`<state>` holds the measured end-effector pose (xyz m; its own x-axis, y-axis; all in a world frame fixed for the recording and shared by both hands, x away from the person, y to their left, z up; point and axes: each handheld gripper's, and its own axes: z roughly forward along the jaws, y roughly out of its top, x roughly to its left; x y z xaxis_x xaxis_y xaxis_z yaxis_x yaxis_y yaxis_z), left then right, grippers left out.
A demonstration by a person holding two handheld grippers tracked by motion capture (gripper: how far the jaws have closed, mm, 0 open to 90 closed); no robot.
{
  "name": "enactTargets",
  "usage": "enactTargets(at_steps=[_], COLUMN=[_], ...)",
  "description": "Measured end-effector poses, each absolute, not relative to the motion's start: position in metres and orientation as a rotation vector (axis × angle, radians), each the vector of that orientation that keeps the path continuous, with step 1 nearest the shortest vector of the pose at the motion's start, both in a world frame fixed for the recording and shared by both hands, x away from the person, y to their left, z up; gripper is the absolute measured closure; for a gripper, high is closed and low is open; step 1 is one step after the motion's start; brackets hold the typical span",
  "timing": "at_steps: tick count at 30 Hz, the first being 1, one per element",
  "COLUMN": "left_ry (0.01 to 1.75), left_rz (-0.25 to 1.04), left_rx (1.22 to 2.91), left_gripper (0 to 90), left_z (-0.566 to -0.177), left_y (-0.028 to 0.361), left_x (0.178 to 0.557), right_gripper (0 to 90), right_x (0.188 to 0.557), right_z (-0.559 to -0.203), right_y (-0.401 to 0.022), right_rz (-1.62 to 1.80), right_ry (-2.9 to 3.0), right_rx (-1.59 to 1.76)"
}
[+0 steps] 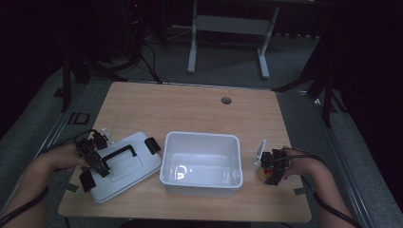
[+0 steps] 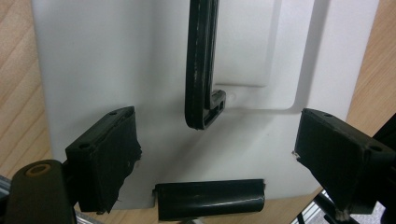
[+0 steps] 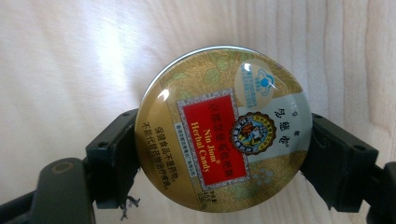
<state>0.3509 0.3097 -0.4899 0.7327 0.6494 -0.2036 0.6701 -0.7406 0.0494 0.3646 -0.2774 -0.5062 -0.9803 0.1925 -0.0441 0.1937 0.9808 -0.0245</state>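
A white box lid (image 1: pixel 138 159) with a black handle (image 1: pixel 119 154) lies flat at the table's left. My left gripper (image 1: pixel 97 164) hovers over the lid's near end. In the left gripper view its jaws (image 2: pixel 215 140) stand open on either side of the handle's end (image 2: pixel 203 112), apart from it, with a black latch (image 2: pixel 210 198) below them. By the table's right edge my right gripper (image 1: pixel 272 166) is shut on a round gold candy tin (image 1: pixel 262 173). The right gripper's (image 3: pixel 224 154) pads press both sides of the tin (image 3: pixel 219 126), just above the wood.
An open, empty white bin (image 1: pixel 199 183) stands in the middle between the two grippers. A second black latch (image 1: pixel 152 145) sits at the lid's far end. The wooden table (image 1: pixel 190 109) has a cable hole (image 1: pixel 226 100) at the back. A desk frame (image 1: pixel 228 23) stands beyond.
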Motion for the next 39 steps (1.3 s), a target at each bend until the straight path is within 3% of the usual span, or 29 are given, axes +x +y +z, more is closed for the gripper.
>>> enactTargets(at_steps=[13,39], left_ry=[1.064,1.069], left_rz=[-0.25,-0.241], left_rx=[2.825,2.837], left_gripper=[13.2,13.2], left_z=[-0.488,-0.486], left_y=[0.309,0.309], left_x=[0.35,0.347], right_gripper=[20.2,20.2], right_x=[0.336,0.315], right_z=[-0.457,-0.401], right_y=[-0.259,-0.22], right_rz=[-0.033,-0.021], right_ry=[3.084,3.077], right_rx=[0.246,0.204])
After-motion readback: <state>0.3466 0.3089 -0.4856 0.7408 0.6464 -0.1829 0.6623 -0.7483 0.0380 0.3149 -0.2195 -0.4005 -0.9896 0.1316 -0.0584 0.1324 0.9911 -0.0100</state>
